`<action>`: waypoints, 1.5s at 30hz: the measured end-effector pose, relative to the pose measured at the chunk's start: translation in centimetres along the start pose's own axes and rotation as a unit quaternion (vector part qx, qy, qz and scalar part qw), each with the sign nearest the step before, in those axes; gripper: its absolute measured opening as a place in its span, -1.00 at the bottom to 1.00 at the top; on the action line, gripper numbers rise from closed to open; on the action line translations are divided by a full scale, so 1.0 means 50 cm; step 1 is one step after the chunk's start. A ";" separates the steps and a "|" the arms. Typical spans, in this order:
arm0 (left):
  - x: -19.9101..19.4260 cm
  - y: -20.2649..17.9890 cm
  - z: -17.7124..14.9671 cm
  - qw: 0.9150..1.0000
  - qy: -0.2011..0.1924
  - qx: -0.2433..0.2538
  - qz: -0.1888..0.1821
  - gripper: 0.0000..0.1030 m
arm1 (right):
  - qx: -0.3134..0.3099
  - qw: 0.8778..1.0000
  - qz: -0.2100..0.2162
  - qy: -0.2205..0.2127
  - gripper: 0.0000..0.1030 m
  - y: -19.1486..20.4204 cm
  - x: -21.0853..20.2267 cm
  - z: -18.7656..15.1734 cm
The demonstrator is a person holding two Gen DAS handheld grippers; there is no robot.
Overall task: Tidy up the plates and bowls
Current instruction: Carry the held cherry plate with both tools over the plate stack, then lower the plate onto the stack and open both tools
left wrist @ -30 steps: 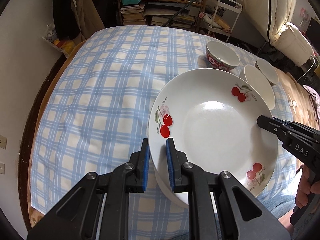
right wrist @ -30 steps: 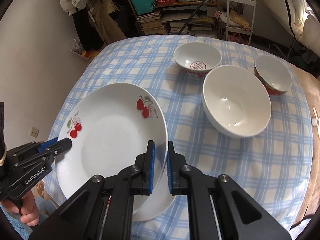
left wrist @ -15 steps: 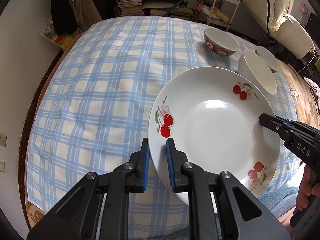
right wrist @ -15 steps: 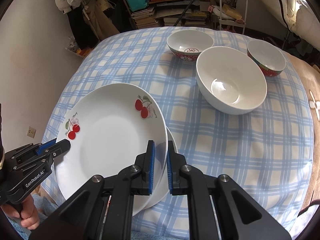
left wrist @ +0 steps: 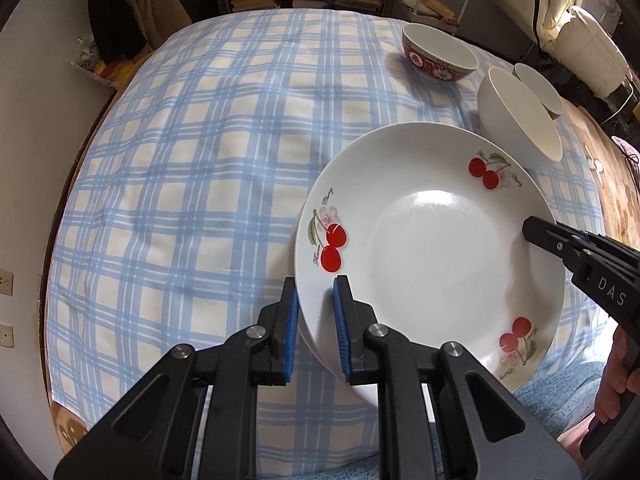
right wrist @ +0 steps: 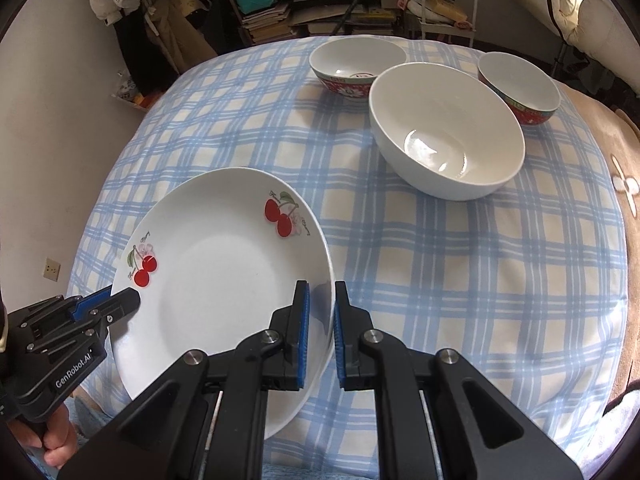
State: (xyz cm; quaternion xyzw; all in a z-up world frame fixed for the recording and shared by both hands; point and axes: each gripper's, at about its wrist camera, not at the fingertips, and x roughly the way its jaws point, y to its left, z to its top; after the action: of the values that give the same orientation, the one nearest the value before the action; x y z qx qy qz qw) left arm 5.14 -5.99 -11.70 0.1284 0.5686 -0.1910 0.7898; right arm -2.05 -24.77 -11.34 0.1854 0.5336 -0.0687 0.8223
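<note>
While both tongs grip one cherry plate [right wrist: 224, 280] by opposite edges, the left tongs [left wrist: 314, 332] clamped on its left rim and the right tongs [right wrist: 319, 336] clamped on its right rim, the plate sits tilted over the near edge of the checked surface [right wrist: 440, 280]. A second plate edge seems to show beneath it in the left view. Three bowls, a large white bowl [right wrist: 446, 132] and two red-patterned bowls [right wrist: 358, 64] [right wrist: 520, 84], stand separately at the far side, so stacking them appears still undone.
</note>
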 end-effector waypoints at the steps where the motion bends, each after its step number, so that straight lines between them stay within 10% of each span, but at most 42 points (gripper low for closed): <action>1: 0.001 0.000 0.000 1.000 0.001 -0.001 0.001 -0.66 | 0.000 1.000 0.000 0.001 -0.76 0.000 0.002 0.000; 35: 0.039 -0.017 -0.007 0.999 0.029 0.024 0.036 -0.67 | -0.012 0.999 -0.024 0.036 -0.76 0.015 0.050 -0.003; 39: 0.027 -0.036 -0.003 0.999 0.026 0.030 -0.029 -0.73 | -0.009 0.999 -0.001 0.043 -0.76 0.020 0.055 -0.003; 45: 0.030 -0.058 -0.004 0.998 0.014 0.054 0.016 -0.73 | -0.009 0.999 -0.019 0.043 -0.76 0.017 0.055 0.000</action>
State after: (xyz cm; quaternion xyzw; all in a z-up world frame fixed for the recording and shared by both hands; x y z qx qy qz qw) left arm 4.10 -8.71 -13.14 0.1828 0.5660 -0.2073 0.7767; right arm -0.66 -23.76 -13.62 0.1701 0.5722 -0.0716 0.7991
